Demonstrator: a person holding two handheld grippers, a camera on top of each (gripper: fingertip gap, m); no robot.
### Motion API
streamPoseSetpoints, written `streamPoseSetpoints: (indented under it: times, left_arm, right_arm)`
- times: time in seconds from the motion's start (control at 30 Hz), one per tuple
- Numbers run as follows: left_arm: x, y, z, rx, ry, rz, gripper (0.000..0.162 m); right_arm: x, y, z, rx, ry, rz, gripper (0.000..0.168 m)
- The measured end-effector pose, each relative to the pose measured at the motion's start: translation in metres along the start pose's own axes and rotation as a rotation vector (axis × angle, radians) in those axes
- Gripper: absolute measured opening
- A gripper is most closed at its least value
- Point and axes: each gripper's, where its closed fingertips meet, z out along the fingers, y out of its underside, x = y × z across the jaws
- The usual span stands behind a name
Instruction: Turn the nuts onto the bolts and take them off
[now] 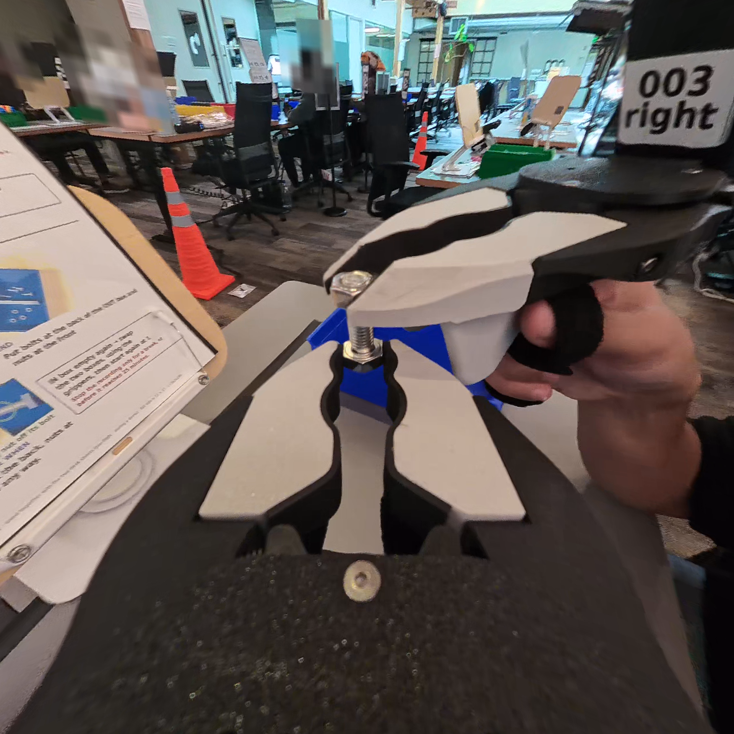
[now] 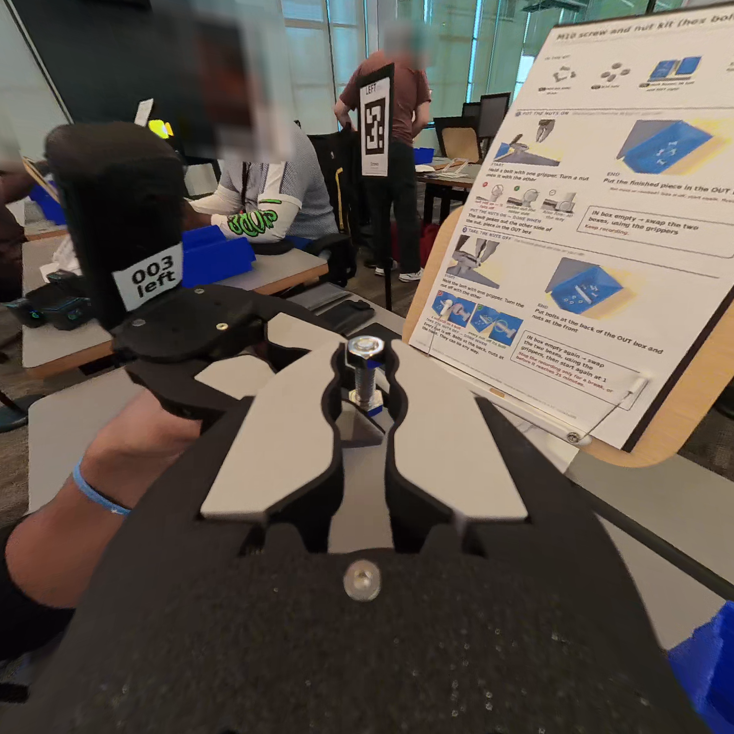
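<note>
Over a grey table (image 1: 254, 337), two tongs grip one bolt (image 1: 359, 335) and one nut (image 1: 361, 354).

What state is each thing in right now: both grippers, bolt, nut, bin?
Left gripper: shut on the nut.
Right gripper: shut on the bolt head.
Bolt: upright, head up, held above the table.
Nut: threaded on, low on the shank.
Blue bin: behind the grippers, contents hidden.

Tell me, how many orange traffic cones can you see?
2. The nearer cone stands on the floor past the instruction board; the farther cone stands among the desks. Others may be hidden.
</note>
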Motion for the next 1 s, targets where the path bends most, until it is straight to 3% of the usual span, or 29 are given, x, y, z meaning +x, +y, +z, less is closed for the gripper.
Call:
streamPoseSetpoints:
  times: [0.03, 0.13, 0.37, 0.67, 0.77, 0.9, 1.0]
  left_arm:
    - [0.003, -0.002, -0.002, 0.008, 0.028, -0.014, 0.017]
    - [0.011, -0.009, -0.009, 0.052, 0.12, -0.076, 0.017]
    - [0.053, -0.025, -0.031, 0.143, 0.56, -0.268, 0.017]
    - [0.069, -0.026, -0.035, 0.148, 0.691, -0.287, 0.018]
    - [0.071, -0.025, -0.034, 0.136, 0.688, -0.28, 0.018]
    - [0.055, -0.019, -0.025, 0.102, 0.539, -0.238, 0.018]
    - [0.031, -0.011, -0.017, 0.06, 0.328, -0.162, 0.018]
  right_arm:
    - [-0.004, -0.002, -0.002, 0.006, -0.036, -0.003, 0.025]
    - [-0.019, -0.014, -0.014, 0.066, -0.243, 0.038, 0.043]
    - [-0.037, -0.04, -0.059, 0.229, -0.785, 0.237, 0.044]
    - [-0.049, -0.021, -0.051, 0.104, -1.067, 0.445, 0.041]
    - [-0.049, -0.019, -0.047, 0.101, -1.069, 0.444, 0.019]
    - [-0.042, -0.015, -0.032, 0.097, -0.937, 0.412, 0.019]
    - [-0.031, -0.01, -0.014, 0.087, -0.714, 0.357, 0.019]
